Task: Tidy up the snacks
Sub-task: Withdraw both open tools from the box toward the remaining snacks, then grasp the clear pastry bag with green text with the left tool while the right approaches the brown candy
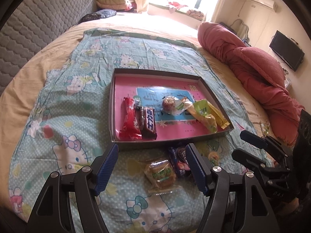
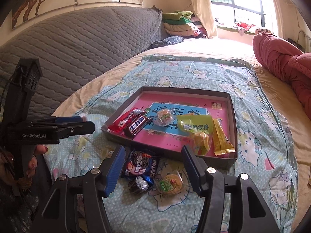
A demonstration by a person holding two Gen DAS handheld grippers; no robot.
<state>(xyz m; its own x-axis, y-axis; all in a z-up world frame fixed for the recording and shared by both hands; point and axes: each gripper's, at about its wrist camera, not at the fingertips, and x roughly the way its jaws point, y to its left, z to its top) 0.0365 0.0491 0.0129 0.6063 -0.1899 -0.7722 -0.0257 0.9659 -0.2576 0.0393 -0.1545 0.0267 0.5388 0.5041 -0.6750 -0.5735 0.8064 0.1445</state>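
1. I see a bed with a cartoon-cat sheet filling the frame centre; one shallow box lies on it.
2. Left to right in the box I count six snacks: red wrapper, chocolate bar, round cake, two yellow-green packs, gold stick.
3. Three snacks lie outside, lower centre: cookie pack, foil ball, pastry.
4. My left gripper and right gripper both gape wide, empty.
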